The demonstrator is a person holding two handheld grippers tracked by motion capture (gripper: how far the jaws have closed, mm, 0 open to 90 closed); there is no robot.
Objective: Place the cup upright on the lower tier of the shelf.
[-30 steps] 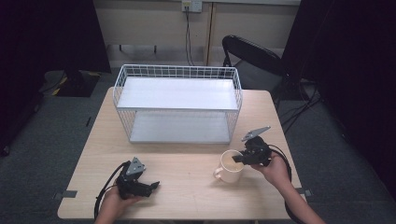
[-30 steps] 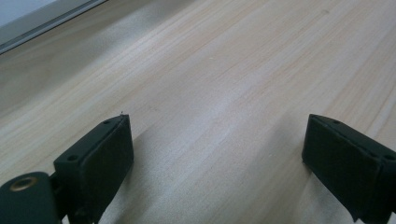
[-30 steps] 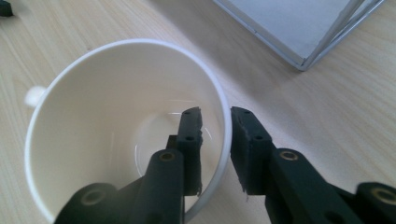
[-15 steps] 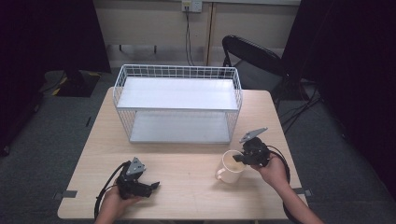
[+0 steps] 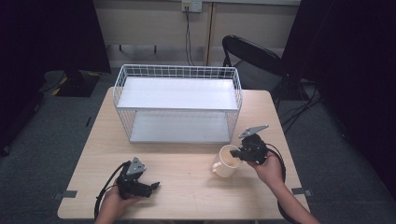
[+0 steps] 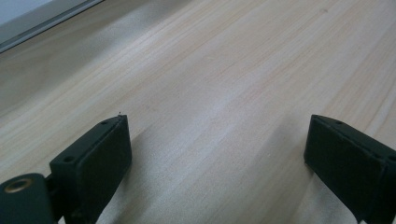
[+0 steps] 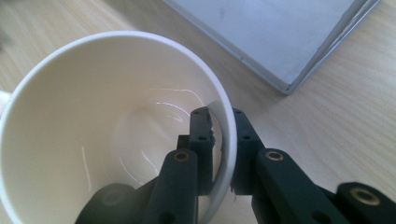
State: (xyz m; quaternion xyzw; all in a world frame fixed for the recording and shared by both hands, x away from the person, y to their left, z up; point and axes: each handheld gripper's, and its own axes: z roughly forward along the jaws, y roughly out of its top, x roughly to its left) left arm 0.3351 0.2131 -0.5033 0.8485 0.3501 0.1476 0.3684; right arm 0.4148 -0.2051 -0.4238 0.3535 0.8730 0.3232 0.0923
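Observation:
A cream mug [image 5: 225, 162] stands on the wooden table [image 5: 187, 196] right of centre, with its handle toward the left. My right gripper [image 5: 238, 153] is shut on the mug's near rim. In the right gripper view one jaw is inside the mug [image 7: 116, 121] and the other outside, and my right gripper [image 7: 222, 128] pinches the wall between them. My left gripper [image 5: 154, 186] rests low on the table at the front left. Its jaws stand wide apart in the left gripper view, where my left gripper [image 6: 217, 140] has only bare wood between them.
A white wire rack [image 5: 177, 93] with two shelves stands at the back of the table, its lower shelf corner [image 7: 289, 42] close beyond the mug. A black chair [image 5: 252, 51] sits behind the table's far right corner.

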